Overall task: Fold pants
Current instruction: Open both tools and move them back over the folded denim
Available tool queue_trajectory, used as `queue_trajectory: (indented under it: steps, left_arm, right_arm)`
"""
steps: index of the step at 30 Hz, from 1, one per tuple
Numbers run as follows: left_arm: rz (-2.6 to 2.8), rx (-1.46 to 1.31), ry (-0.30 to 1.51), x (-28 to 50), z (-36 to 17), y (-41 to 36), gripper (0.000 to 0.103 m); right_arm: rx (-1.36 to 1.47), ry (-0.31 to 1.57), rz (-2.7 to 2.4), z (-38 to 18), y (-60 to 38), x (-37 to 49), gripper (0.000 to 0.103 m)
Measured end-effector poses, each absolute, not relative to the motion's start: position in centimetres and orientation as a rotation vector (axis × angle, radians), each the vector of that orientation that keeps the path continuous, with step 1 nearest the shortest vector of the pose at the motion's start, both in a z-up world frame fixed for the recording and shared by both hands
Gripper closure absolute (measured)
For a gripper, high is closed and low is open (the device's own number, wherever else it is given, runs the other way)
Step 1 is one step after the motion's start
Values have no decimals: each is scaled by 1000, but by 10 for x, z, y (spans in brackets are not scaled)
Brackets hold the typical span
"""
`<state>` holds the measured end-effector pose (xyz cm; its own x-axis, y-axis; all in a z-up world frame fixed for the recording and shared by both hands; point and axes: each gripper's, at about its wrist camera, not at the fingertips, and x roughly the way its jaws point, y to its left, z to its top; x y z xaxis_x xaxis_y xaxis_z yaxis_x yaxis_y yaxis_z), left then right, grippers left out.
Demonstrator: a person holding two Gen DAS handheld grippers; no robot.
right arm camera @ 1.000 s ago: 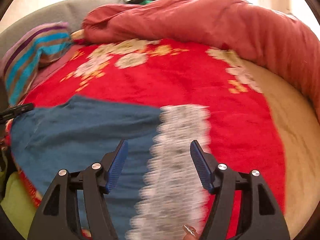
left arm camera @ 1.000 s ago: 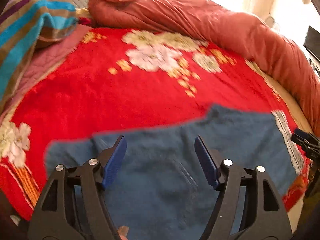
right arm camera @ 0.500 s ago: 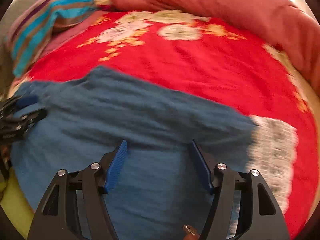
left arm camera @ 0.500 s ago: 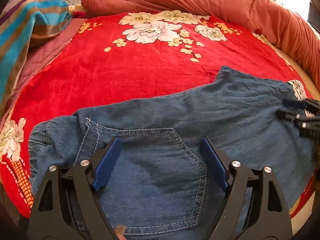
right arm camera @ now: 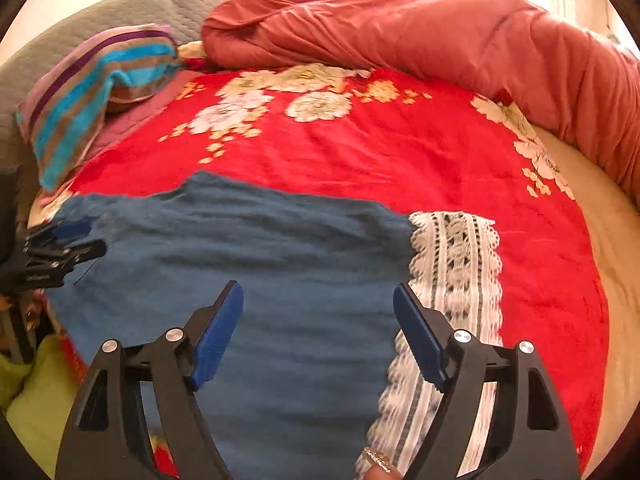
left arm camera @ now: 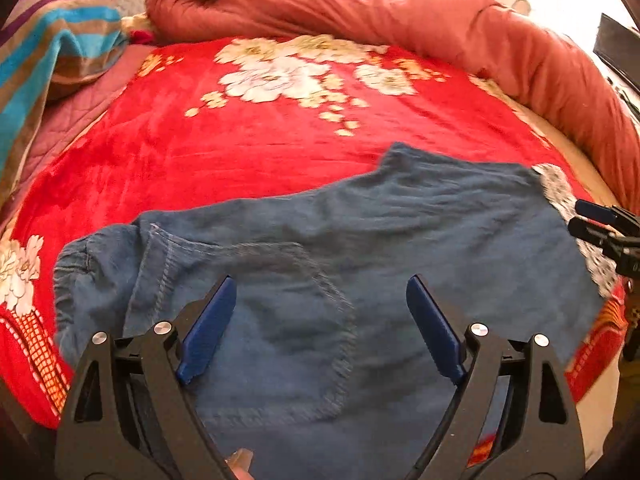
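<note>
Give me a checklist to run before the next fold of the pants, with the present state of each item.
1. Pants lie spread on the red blanket: ok.
2. Left claw open, nothing gripped, jaws just opened wider: ok.
3. Right claw open, nothing gripped, jaws just opened wider: ok.
4. Lace hem flat and in sight: ok.
5. Waistband end smooth: not ok, it is bunched.
6. Near edge of the pants clear of the bed edge: cannot tell, hidden below the claws.

I was working in a home bedroom. A plush red blanket with white flowers (left arm camera: pixel 248 152) covered the bed, a bunched rust-red quilt (right arm camera: pixel 440 36) lay along its far side, and a striped turquoise-and-brown towel (right arm camera: pixel 92 92) sat beside a grey quilted headboard (right arm camera: pixel 132 8).
</note>
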<state>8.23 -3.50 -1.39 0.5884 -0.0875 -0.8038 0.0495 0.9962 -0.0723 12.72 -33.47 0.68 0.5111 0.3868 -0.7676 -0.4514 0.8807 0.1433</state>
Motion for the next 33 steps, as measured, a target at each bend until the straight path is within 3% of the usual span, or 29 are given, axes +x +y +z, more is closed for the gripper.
queue_trajectory:
  steps: [10, 15, 20, 33]
  left_arm:
    - [-141, 63, 963, 50, -14, -71, 11]
    - [-153, 195, 1032, 42, -35, -91, 10]
    - [-163, 148, 1046, 44, -36, -82, 10]
    - [-111, 161, 893, 16, 3, -87, 10]
  right_arm:
    - [-152, 934, 631, 1, -292, 72, 27]
    - [-226, 1006, 561, -19, -296, 64, 27]
    - [-152, 1025, 530, -26, -320, 61, 27]
    - [-60, 935, 542, 7, -343, 54, 27]
